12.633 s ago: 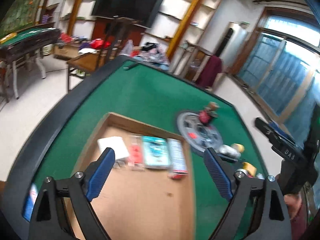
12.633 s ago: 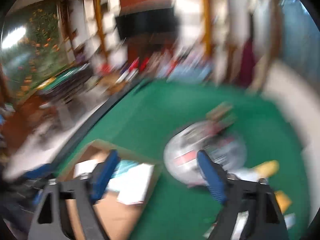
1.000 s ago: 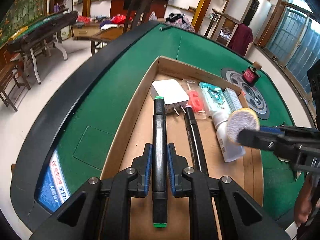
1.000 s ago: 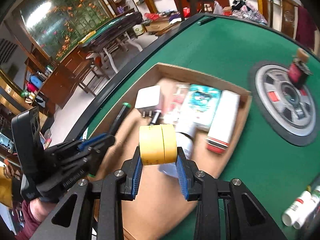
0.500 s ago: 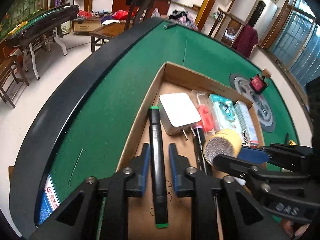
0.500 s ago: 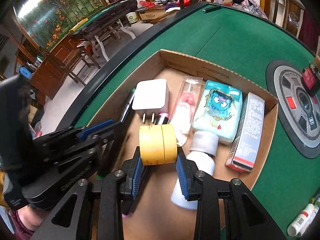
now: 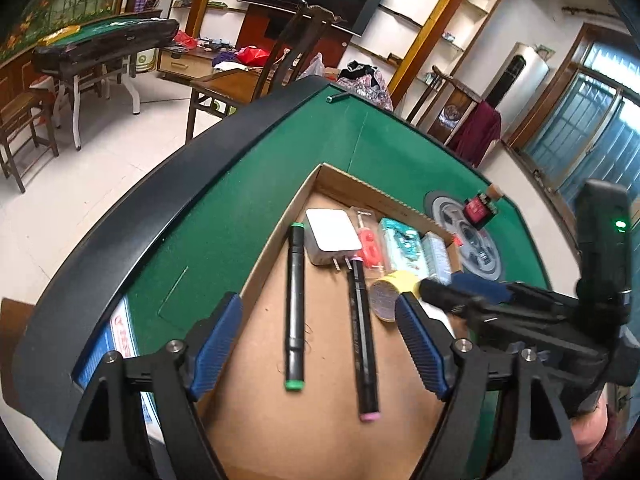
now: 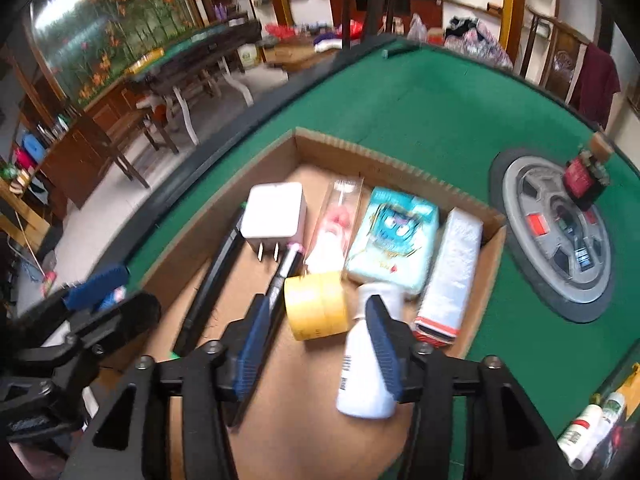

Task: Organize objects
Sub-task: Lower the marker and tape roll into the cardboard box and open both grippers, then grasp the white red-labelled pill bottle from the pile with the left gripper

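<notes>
A cardboard box [image 7: 276, 240] [image 8: 224, 216] lies on the green table. In it lie a black marker with green caps [image 7: 295, 304], a black marker with pink caps [image 7: 362, 332], a white charger [image 7: 332, 236] [image 8: 274, 216], a yellow tape roll [image 8: 316, 310] [image 7: 390, 294] and a white bottle [image 8: 360, 372]. My left gripper [image 7: 320, 344] is open above the two markers. My right gripper [image 8: 318, 346] is open, its jaws standing wide just behind the tape roll, which rests on the box floor.
The box also holds a pink packet [image 8: 336, 220], a teal packet [image 8: 394, 236] and a slim box [image 8: 452, 272]. A grey disc [image 8: 556, 232] with a small red bottle [image 8: 584, 178] lies to the right. Small bottles [image 8: 588, 428] lie at the front right.
My left gripper has opened wide and pulled back, leaving the green-capped marker in the box. My right gripper has opened and the tape roll now rests on the box floor.
</notes>
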